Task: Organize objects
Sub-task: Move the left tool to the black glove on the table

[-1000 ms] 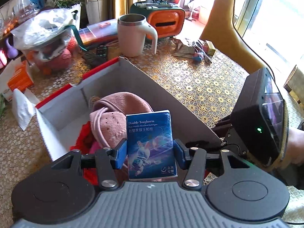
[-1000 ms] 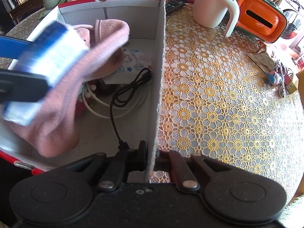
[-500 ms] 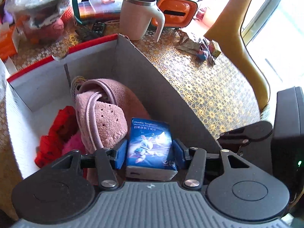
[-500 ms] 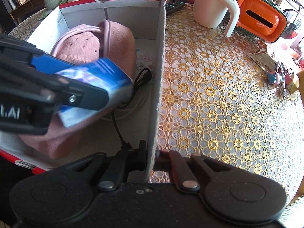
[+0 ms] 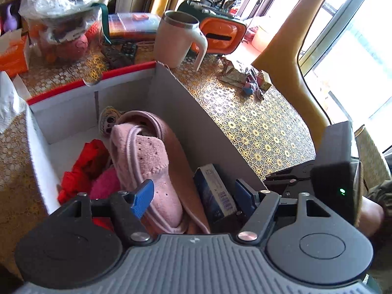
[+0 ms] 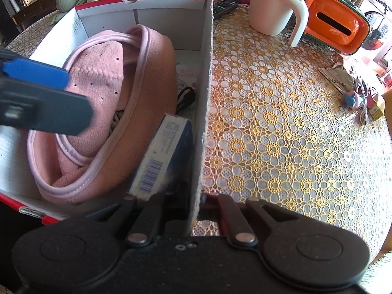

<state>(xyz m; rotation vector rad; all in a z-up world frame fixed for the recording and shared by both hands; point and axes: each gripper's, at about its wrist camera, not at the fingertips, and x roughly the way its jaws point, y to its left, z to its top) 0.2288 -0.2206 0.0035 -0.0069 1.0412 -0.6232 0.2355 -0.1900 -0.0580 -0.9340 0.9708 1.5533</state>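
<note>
Box (image 5: 171, 93) holds tissue pack (image 5: 213, 191) w/ left claw (image 5: 193, 196) just opening, pads off it.

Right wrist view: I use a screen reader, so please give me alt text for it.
The right gripper clamps the side wall of a white cardboard box. Inside, a blue tissue pack stands wedged between that wall and a pink slipper.
</note>
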